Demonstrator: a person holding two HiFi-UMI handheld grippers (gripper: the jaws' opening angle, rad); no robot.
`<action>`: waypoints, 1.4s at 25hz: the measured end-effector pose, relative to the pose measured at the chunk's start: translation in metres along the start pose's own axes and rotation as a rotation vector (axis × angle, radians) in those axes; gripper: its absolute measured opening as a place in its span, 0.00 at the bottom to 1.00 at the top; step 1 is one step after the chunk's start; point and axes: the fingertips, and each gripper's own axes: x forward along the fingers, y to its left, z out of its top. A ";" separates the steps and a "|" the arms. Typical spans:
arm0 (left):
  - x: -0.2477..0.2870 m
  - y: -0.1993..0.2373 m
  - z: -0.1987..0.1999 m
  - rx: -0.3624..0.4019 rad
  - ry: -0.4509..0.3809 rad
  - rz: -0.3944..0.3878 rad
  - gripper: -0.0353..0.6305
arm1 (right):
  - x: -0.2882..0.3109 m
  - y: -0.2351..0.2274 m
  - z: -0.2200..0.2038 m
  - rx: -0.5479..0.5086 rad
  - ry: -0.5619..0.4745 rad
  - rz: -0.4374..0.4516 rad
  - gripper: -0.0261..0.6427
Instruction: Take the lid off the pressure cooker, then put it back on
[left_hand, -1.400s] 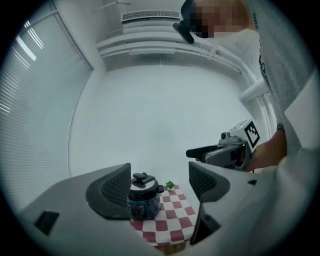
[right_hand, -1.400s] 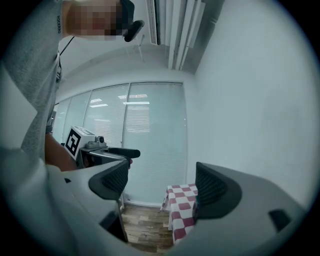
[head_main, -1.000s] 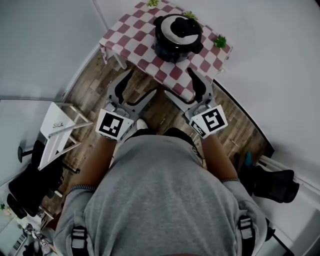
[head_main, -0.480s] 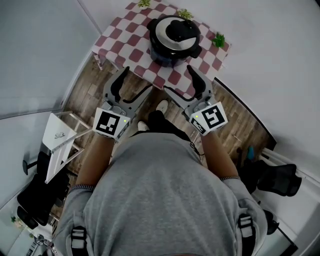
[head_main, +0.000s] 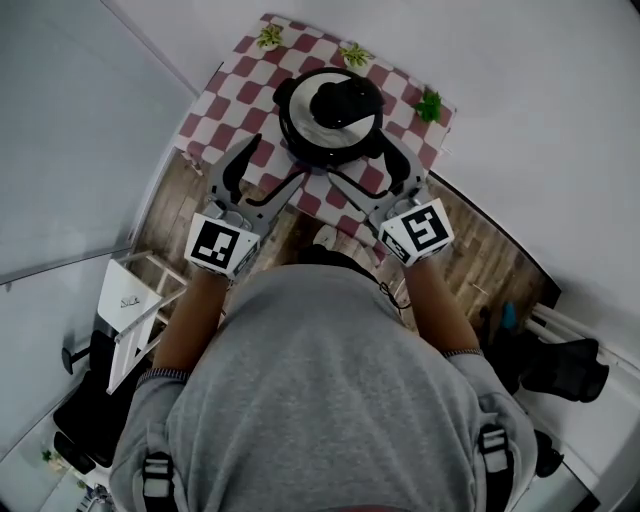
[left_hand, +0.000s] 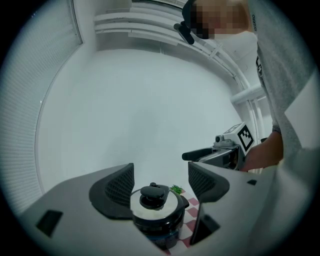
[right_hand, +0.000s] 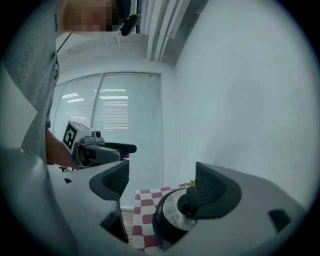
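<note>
On the checkered table (head_main: 222, 98) stands the pressure cooker (head_main: 298, 150), lid (head_main: 333, 106) on; my left claw (head_main: 272, 168) gapes empty. My right claw (head_main: 363, 170) gapes too, empty.

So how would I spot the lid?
Find the small red-and-white checked table. A black cooker stands on it. The lid is its shiny silver top with a black knob, unlike the green plants nearby.

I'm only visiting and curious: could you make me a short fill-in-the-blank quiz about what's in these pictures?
The lid sits ___ the pressure cooker. The cooker stands on a red-and-white ___ tablecloth. The left gripper and right gripper each hold ___.
Missing words: on; checkered; nothing.
</note>
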 end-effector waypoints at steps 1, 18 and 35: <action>0.009 0.002 0.000 0.000 0.001 -0.004 0.60 | 0.002 -0.008 0.000 0.000 0.002 0.000 0.67; 0.110 0.053 -0.016 0.015 0.038 -0.176 0.60 | 0.038 -0.092 -0.018 0.054 0.040 -0.132 0.67; 0.155 0.101 -0.066 0.114 0.151 -0.827 0.60 | 0.105 -0.096 -0.052 0.171 0.258 -0.481 0.67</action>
